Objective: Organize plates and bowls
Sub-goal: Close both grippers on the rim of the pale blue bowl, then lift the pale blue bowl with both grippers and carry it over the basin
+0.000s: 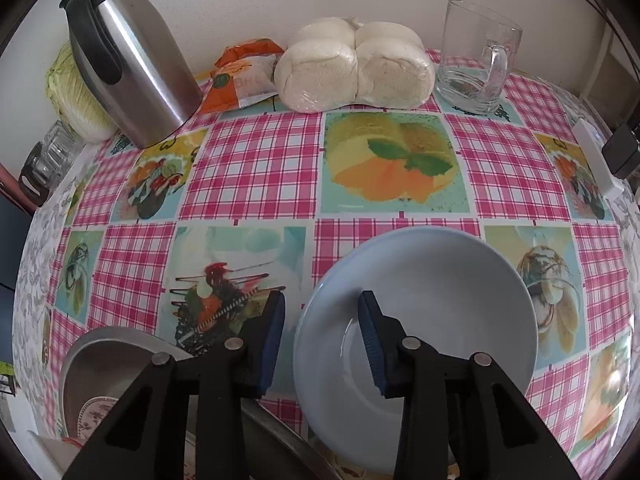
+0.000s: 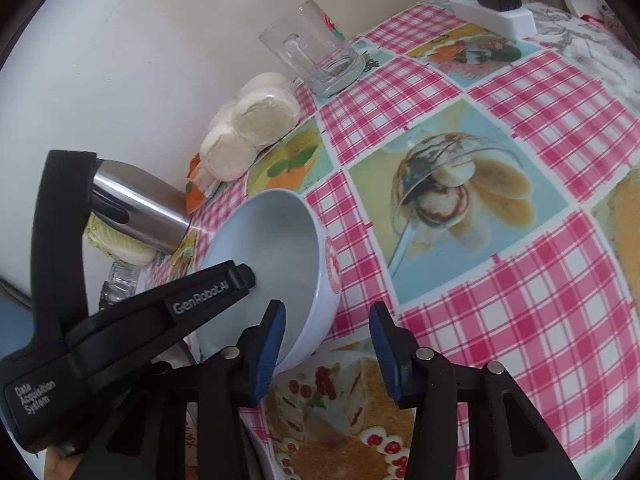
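Note:
A pale blue bowl (image 1: 432,300) with a red emblem on its outer wall sits on the checked tablecloth; it also shows in the right wrist view (image 2: 280,240). My left gripper (image 1: 322,336) is open, its jaws straddling the bowl's left rim, one inside and one outside, not touching it. My right gripper (image 2: 328,344) is open and empty, with its left finger (image 2: 272,344) close beside the bowl's near wall. A metal bowl (image 1: 108,364) holding a patterned plate (image 1: 96,416) sits at the lower left of the left wrist view.
Along the back wall stand a steel thermos jug (image 1: 132,64), an orange packet (image 1: 240,76), wrapped white buns (image 1: 356,68) and a glass mug (image 1: 476,56). A cabbage (image 1: 72,92) and a glass jar (image 1: 48,160) are at the left. A white power strip (image 2: 496,16) lies at the right edge.

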{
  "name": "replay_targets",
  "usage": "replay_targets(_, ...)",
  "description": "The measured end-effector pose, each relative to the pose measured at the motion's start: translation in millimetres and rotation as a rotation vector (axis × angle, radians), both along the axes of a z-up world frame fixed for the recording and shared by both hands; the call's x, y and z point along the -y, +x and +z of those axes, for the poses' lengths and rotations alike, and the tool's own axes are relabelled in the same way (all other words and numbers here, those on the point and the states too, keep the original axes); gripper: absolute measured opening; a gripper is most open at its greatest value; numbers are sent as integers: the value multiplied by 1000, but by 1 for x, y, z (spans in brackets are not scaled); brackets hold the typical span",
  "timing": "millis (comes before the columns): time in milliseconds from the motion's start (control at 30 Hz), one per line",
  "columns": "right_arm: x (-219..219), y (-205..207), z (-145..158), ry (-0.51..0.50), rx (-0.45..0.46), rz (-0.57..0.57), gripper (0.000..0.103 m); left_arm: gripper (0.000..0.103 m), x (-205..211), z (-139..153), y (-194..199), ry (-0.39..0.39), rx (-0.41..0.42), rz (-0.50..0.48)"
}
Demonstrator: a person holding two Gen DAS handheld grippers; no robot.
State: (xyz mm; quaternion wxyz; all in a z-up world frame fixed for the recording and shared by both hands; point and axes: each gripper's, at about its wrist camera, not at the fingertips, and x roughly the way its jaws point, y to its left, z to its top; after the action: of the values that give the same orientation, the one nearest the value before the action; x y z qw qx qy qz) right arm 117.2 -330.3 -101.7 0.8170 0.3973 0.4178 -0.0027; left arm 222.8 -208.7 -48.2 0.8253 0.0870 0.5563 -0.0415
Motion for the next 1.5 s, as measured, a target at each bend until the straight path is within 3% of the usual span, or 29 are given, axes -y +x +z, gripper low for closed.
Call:
replay_targets(133,-2,0,3,-12,20,0,31,30,5,3,-1,1,10,-25)
replay_targets(567,22,-13,5,-75,-33,-41,22,21,24,10,-23,-60,-16,-130)
replay_targets(800,44,-28,4,-68,-33,-41,21,18,28,6,-36,-162,-76,-150)
replay_targets(1167,37,-51,12,-136,-115,-68,17,17,18,12,-67,-275,-72,-136)
replay_targets(1333,40,-62,15,-122,-126,-82,17,17,18,26,-81,-308,-45,-157)
replay_targets(1500,37,-72,40,-162,-88,-90,17,17,12,49,-95,-343,18,-173)
